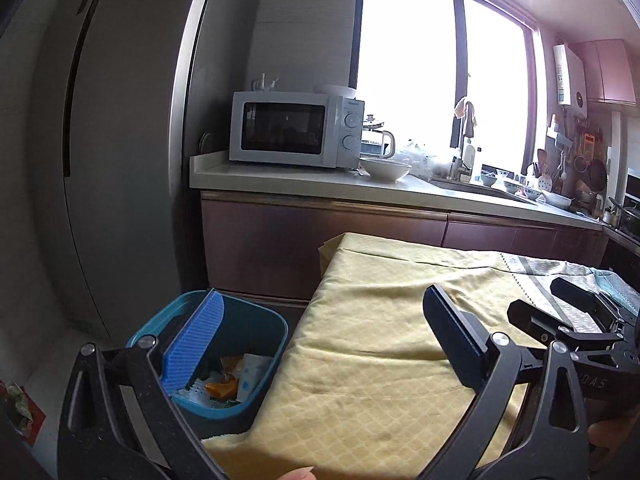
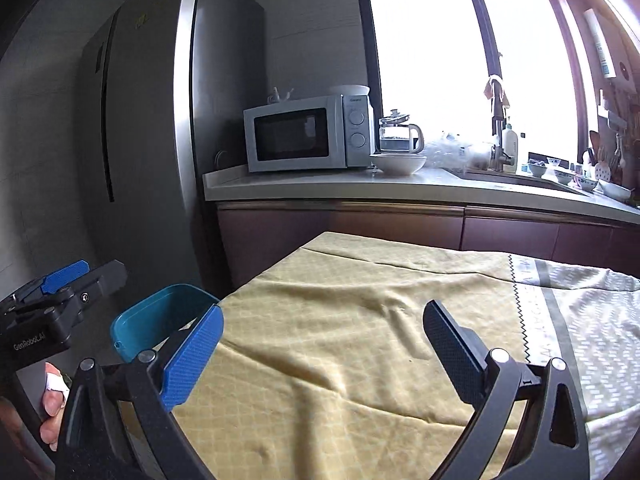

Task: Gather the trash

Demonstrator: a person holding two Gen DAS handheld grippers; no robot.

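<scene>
Claws both released, nothing between the pads: left claw [image 1: 320, 340], right claw [image 2: 324, 354]. Teal bin [image 1: 256, 396] (scraps inside) sits below-left of the left claw, beside the yellow-clothed worktop [image 1: 380, 320].

Two claw-mounted fisheyes, side by side, low over the yellow cloth [image 1: 380, 340], both facing microwave [image 2: 308, 136] and window [image 2: 460, 60].

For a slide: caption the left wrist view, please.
Open left gripper hangs empty between a teal bin holding trash and a yellow-clothed table.
</scene>
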